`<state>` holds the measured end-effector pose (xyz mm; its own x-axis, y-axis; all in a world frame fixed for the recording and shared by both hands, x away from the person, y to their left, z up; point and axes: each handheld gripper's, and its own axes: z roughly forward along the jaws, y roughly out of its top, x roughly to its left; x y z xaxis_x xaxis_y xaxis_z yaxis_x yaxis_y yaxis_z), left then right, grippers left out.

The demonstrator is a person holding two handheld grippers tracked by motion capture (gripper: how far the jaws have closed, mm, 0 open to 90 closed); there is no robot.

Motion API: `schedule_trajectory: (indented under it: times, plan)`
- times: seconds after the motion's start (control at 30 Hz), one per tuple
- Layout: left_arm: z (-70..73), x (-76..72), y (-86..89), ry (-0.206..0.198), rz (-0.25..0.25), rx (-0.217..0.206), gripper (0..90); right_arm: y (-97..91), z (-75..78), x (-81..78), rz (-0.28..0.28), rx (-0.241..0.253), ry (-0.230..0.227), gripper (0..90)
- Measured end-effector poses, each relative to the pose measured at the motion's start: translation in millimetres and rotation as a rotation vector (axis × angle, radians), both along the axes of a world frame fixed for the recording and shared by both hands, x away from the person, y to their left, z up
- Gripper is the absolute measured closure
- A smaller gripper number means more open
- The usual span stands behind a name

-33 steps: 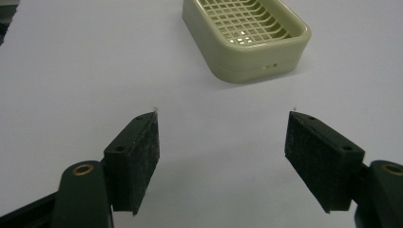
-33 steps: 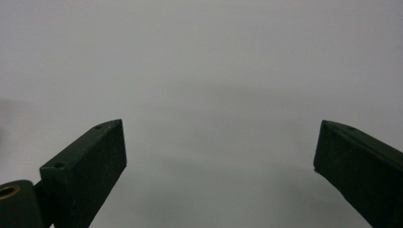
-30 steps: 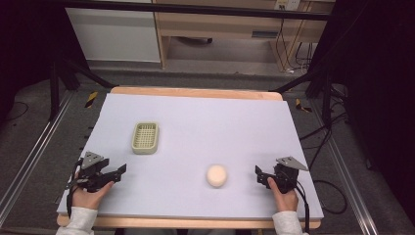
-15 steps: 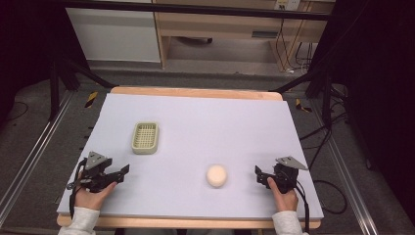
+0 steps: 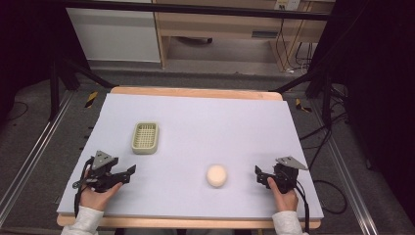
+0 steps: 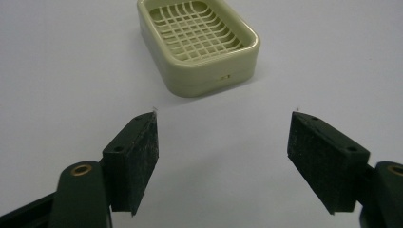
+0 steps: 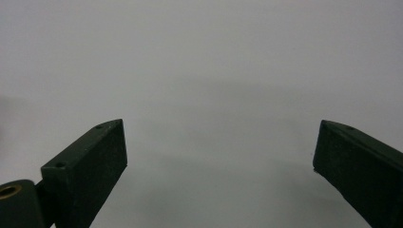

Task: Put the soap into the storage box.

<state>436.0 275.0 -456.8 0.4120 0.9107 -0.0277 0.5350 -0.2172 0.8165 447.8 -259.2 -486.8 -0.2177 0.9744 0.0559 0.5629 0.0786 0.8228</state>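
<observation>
At the near edge of the table point(image 5: 195, 110), the left gripper point(image 5: 128, 172) is hovering with its jaws spread wide and gripping nothing, pointing toward the pale green soap dish point(image 5: 145, 137) just ahead. The right gripper point(image 5: 259, 175), likewise gaping, is facing the round cream soap bar point(image 5: 217, 175) nearby.

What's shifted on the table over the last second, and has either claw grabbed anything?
The left claw crept slightly to the right and forward, towards the soap dish; its jaws stand open and empty. The right claw has stayed put, open, holding nothing. The round soap and the soap dish lie where they were on the table.
</observation>
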Motion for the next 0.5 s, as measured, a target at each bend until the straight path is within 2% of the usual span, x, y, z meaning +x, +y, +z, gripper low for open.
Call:
schedule_trajectory:
  times: [0.07,0.37,0.5]
  plan:
    - [1.3,0.1,-2.5,0.003,-0.013,0.007,25.3,-0.4,-0.1,0.1,0.000,0.004,0.001,4.3]
    - [2.6,1.2,-11.3,0.005,-0.026,-0.013,24.2,-0.3,-0.3,0.8,0.005,0.008,0.010,4.3]
    - [3.1,-0.5,-18.2,0.005,-0.049,-0.013,23.4,-0.5,-0.4,1.2,0.004,0.008,0.013,4.4]
